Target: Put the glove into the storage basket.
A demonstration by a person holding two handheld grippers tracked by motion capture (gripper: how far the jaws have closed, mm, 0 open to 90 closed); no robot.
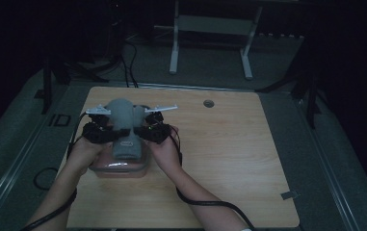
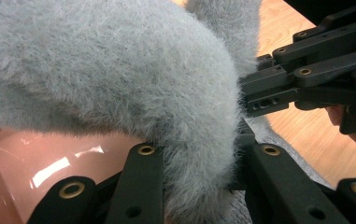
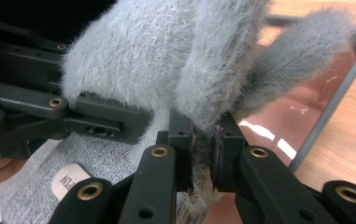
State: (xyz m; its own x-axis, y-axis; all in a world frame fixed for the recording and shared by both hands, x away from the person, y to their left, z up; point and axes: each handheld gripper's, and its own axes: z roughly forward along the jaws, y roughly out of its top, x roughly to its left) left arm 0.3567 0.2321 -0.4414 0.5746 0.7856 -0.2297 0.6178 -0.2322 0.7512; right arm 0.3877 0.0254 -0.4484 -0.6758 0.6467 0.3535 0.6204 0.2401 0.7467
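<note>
A grey fuzzy knit piece with a small label hangs over a pink container that stands at the left of the wooden table. My left gripper grips the knit's left side, its jaws shut on a fold of the fabric. From the right, my right gripper pinches another fold between shut pads. The two grippers almost meet; the right gripper and the left gripper each show close by in the other's view. The pink container has a grey rim.
A round cable hole sits near the table's far edge. A white frame stands on the floor behind the table. Cables trail from both grippers along the forearms. Bare wood spreads to the right of the hands.
</note>
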